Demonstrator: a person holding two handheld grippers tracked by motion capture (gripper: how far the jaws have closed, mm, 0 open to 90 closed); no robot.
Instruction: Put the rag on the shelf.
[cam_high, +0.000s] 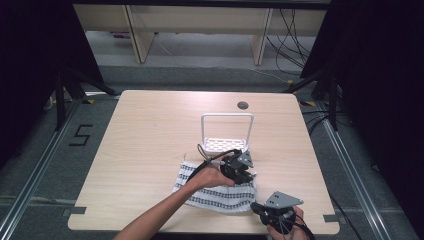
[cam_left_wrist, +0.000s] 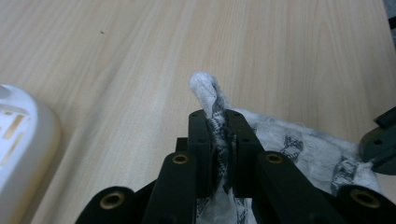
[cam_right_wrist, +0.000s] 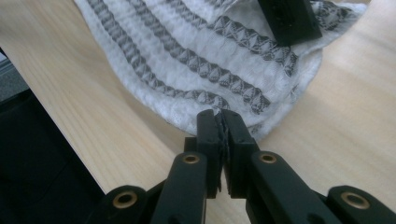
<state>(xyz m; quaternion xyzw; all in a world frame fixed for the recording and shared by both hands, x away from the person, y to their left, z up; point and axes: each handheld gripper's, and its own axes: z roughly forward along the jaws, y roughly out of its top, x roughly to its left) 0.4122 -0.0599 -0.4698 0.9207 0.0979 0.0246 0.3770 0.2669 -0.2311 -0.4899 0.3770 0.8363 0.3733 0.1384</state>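
On the pale wooden table (cam_high: 150, 150), both claws, left (cam_left_wrist: 218, 122) and right (cam_right_wrist: 221, 120), clamp the patterned cloth (cam_high: 220, 195) near a white rack (cam_high: 226, 131).

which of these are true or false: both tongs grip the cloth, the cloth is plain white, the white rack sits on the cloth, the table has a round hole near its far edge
1. Both tongs grip the cloth. True: the left tongs pinch a bunched corner, and the right tongs are shut on an edge.
2. The cloth is plain white. False: it is white with dark patterned stripes.
3. The white rack sits on the cloth. False: it stands on the bare table, just beyond the cloth.
4. The table has a round hole near its far edge. True.
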